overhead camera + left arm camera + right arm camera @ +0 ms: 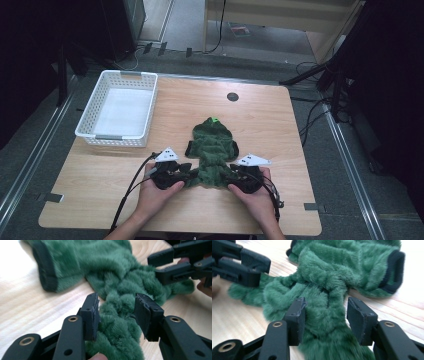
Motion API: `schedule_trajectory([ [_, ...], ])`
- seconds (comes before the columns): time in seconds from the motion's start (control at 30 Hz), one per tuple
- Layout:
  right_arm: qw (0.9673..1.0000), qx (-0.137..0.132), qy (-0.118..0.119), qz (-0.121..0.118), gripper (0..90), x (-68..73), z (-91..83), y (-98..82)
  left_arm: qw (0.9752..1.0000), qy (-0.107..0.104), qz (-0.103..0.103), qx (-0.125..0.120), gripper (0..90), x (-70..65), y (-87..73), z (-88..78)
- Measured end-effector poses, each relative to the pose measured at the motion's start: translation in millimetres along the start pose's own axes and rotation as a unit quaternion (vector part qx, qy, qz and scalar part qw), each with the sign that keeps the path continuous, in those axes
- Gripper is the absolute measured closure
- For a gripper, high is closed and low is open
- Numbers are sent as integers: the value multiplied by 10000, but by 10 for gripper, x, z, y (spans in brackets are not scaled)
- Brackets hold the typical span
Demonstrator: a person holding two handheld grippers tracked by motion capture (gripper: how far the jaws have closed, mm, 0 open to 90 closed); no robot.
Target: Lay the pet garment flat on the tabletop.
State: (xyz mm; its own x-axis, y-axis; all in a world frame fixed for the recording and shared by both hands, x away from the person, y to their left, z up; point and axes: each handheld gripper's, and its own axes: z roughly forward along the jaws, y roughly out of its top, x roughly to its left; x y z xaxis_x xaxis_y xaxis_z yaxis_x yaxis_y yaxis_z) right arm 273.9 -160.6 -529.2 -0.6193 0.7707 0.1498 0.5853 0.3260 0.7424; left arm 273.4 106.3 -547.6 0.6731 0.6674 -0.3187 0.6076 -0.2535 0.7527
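A green furry garment (pixel 212 145) with black cuffs lies rumpled at the table's middle, its near end reaching toward me. My left gripper (pixel 181 176) is at its near left corner and my right gripper (pixel 234 178) at its near right corner. In the left gripper view the left gripper (pixel 117 300) stands open, with a bunch of the green garment (pixel 107 262) between its pads. In the right gripper view the right gripper (pixel 327 302) is open astride a fold of the garment (pixel 332 267), with a gap at the right pad. Each view also shows the other gripper (pixel 180 265) (pixel 239 262) farther off.
A white plastic basket (pixel 131 75) stands at the wooden table's (pixel 270 120) far left corner. A round black grommet (pixel 232 97) sits near the far edge. Cables trail from both grippers toward the table's near edge.
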Motion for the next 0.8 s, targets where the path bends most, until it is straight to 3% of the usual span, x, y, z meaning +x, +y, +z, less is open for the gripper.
schedule_trajectory([
  [0.1, 9997, 142, -118, -142, 585, 49, 65, -6, 9995, 200, 190, 126, 623, -41, -17, 40],
  [0.17, 9993, 231, -224, -181, 639, 54, 85, -13, 9995, 233, 166, 162, 681, -47, -21, 52],
  [0.37, 9980, 276, -433, -367, 782, 64, 107, -40, 9984, 361, 386, 211, 823, -86, -33, 27],
  [0.43, 9970, 266, -579, -449, 805, 65, 78, -37, 9985, 356, 355, 194, 845, -66, -37, 0],
  [0.6, 9968, 187, -740, -253, 827, -85, -26, -69, 9986, 352, 326, 213, 873, 7, -44, -66],
  [0.67, 9954, 194, -867, -350, 828, -109, -41, -85, 9986, 344, 349, 204, 874, 9, -50, -68],
  [0.73, 9963, 173, -789, -304, 820, -119, -35, -98, 9991, 160, 342, 188, 868, 1, -54, -58],
  [0.8, 9985, 149, -391, -354, 779, -92, -21, -101, 9992, 86, 355, 189, 819, -7, -54, -51],
])
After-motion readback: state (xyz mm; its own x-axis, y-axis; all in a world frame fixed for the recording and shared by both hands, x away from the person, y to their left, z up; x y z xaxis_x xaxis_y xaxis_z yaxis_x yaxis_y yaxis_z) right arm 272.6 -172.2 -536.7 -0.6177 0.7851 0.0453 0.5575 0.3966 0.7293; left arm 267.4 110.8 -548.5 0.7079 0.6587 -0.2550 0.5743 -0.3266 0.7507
